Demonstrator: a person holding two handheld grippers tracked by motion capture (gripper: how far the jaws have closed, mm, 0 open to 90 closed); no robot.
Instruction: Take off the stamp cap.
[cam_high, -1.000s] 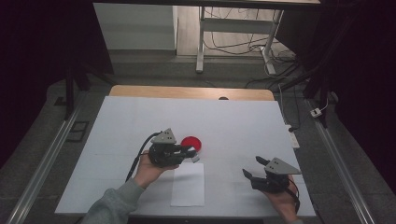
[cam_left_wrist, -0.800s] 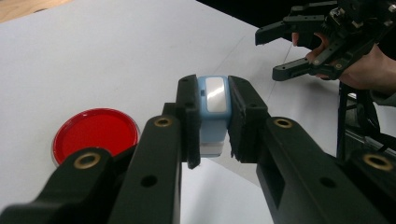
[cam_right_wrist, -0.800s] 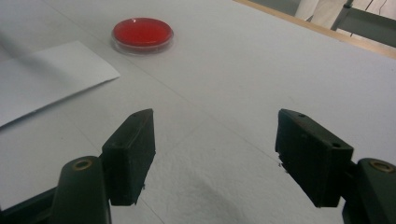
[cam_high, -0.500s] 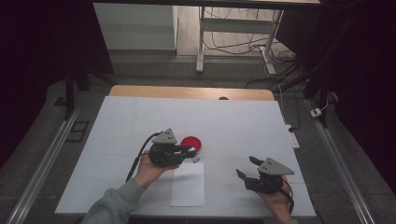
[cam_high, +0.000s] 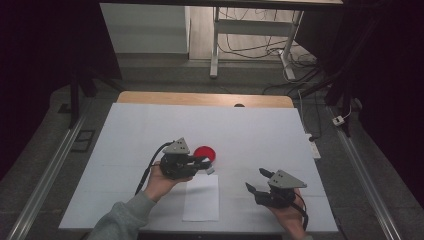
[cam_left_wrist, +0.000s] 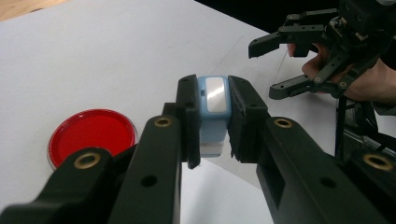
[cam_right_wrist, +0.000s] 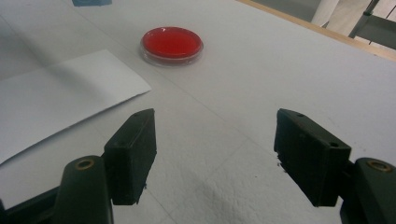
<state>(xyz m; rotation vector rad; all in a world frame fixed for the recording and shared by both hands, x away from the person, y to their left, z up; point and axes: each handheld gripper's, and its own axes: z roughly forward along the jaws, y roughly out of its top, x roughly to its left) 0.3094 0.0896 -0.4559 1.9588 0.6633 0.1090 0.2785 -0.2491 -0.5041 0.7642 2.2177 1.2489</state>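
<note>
White table cover (cam_high: 125, 150), wood edge at the far side, dark room with cables behind. Right gripper (cam_high: 260, 181), lower right of the high view: jaws wide, nothing between them. Paper sheet (cam_high: 201, 197) at lower centre. Left gripper (cam_high: 206, 164) at centre clamps a blue stamp (cam_left_wrist: 213, 112), upright in the left gripper view, long axis vertical. Red dish (cam_high: 204, 153) just beyond it.

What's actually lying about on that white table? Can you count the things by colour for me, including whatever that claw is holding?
Red: 1, the dish
White: 1, the paper
Blue: 1, the block, clamped in the left claw
Total: 3
</note>
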